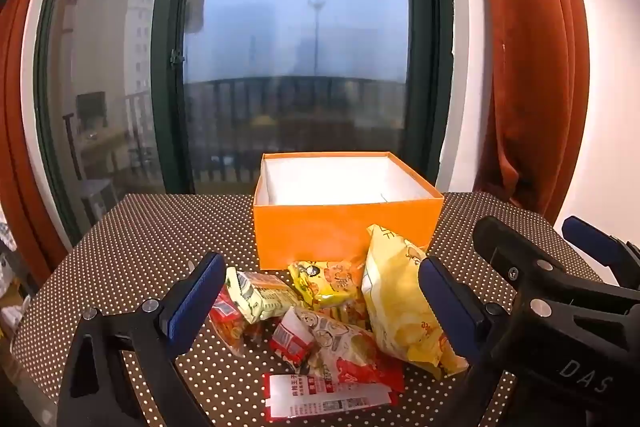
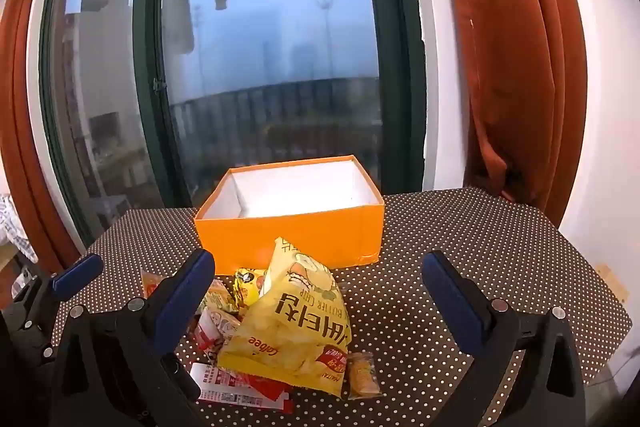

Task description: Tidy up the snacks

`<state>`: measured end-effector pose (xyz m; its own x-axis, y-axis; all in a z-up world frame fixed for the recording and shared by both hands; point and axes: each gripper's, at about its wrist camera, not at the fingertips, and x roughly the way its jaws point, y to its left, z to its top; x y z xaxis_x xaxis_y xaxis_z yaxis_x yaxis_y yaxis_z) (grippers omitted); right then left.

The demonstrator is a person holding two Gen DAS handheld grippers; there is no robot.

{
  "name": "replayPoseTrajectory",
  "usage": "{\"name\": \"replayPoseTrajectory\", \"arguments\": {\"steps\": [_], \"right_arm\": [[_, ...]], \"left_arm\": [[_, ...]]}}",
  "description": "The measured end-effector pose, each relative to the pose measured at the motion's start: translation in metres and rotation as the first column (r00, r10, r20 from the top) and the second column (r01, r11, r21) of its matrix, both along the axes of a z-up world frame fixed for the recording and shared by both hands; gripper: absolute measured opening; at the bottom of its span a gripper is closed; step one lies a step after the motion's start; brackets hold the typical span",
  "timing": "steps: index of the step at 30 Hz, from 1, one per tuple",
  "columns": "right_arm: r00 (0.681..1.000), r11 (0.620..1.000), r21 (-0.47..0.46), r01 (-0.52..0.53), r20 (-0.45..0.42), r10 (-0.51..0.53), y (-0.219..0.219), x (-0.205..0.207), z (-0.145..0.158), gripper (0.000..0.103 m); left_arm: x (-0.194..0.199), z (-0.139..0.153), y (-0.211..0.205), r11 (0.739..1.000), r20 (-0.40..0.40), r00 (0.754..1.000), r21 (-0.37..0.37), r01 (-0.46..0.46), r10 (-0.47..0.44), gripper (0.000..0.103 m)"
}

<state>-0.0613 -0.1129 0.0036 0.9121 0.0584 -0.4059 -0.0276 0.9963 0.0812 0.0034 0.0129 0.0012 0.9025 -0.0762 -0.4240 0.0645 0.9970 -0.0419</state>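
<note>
the left gripper (image 1: 320, 297), black with blue finger pads, hovers with its jaws wide apart over a heap of snack packets, gripping nothing. the right gripper (image 2: 318, 293) is likewise spread wide and holds nothing, just beside the left one. between the fingers lies the large yellow crinkled chip bag (image 2: 294, 323), leaning on smaller packets: a small yellow cartoon-printed packet (image 1: 326, 283), a pale green and orange packet (image 1: 262, 295), a red and white noodle snack packet (image 1: 340, 351) and a flat red and white sachet (image 1: 324, 397). behind the heap, touching it, stands the open orange cardboard box (image 1: 316, 231), white inside. all rest on the brown white-dotted tablecloth (image 1: 152, 243).
</note>
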Motion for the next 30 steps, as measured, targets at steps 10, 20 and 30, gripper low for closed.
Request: {"name": "replayPoseTrajectory", "arguments": {"steps": [10,20,30], "right_arm": [[1.000,1.000,0.009,0.001,-0.002,-0.001,0.0004,0.0010,-0.0012,0.103],[1.000,1.000,0.001,0.000,-0.003,0.000,0.0005,-0.0003,-0.0002,0.103],[1.000,1.000,-0.001,0.005,-0.001,-0.005,-0.0003,-0.0005,-0.0016,0.103]], "left_arm": [[0.0024,0.0013,-0.0003,1.000,-0.008,1.000,-0.008,0.005,-0.005,0.097],[0.0026,0.0005,0.0004,1.000,-0.012,1.000,-0.013,0.007,-0.007,0.097],[0.0004,-0.0011,-0.0005,1.000,-0.010,1.000,-0.014,0.009,-0.009,0.097]]}}
